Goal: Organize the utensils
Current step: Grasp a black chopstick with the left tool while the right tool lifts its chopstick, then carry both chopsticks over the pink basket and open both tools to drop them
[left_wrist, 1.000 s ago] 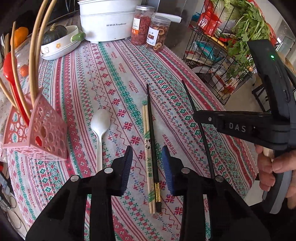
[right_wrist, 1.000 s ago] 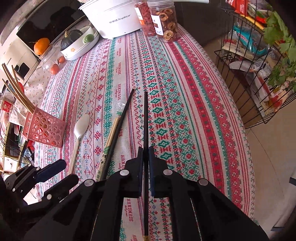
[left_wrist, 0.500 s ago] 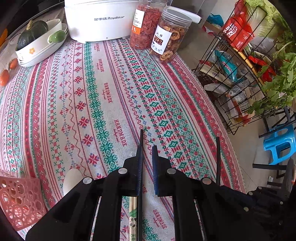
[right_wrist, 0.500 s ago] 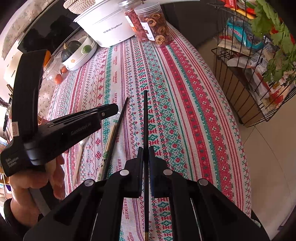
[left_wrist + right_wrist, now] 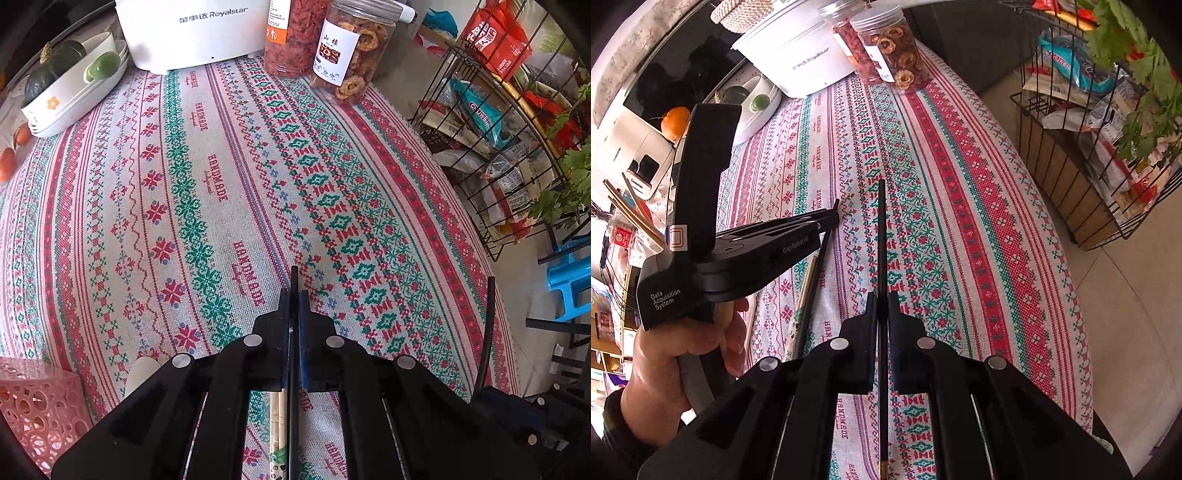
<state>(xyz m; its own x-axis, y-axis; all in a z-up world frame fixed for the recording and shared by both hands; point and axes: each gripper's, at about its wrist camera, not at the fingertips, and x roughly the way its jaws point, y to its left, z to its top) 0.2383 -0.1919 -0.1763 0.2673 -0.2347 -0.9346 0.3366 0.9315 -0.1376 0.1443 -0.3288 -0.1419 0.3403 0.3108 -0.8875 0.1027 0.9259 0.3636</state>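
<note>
The counter (image 5: 207, 192), under a patterned cloth, carries a white cooker (image 5: 192, 33), two jars (image 5: 347, 55) and a dish (image 5: 70, 96) at the far end; a pink holder (image 5: 33, 406) stands at its near left corner. A second ago the left tongs (image 5: 294, 321) stood spread above the loose black chopstick (image 5: 294, 369); they have since come down over it and pressed together on it, with the bamboo pair (image 5: 277, 424) just beside on the cloth. The right tongs (image 5: 882, 325) stay pinched on the other black chopstick (image 5: 881, 229), as before. A white spoon (image 5: 142, 373) lies between holder and chopsticks. So each hand now has one black stick: the pair looks ready to be lifted and carried towards the holder, probably one hand at a time.
</note>
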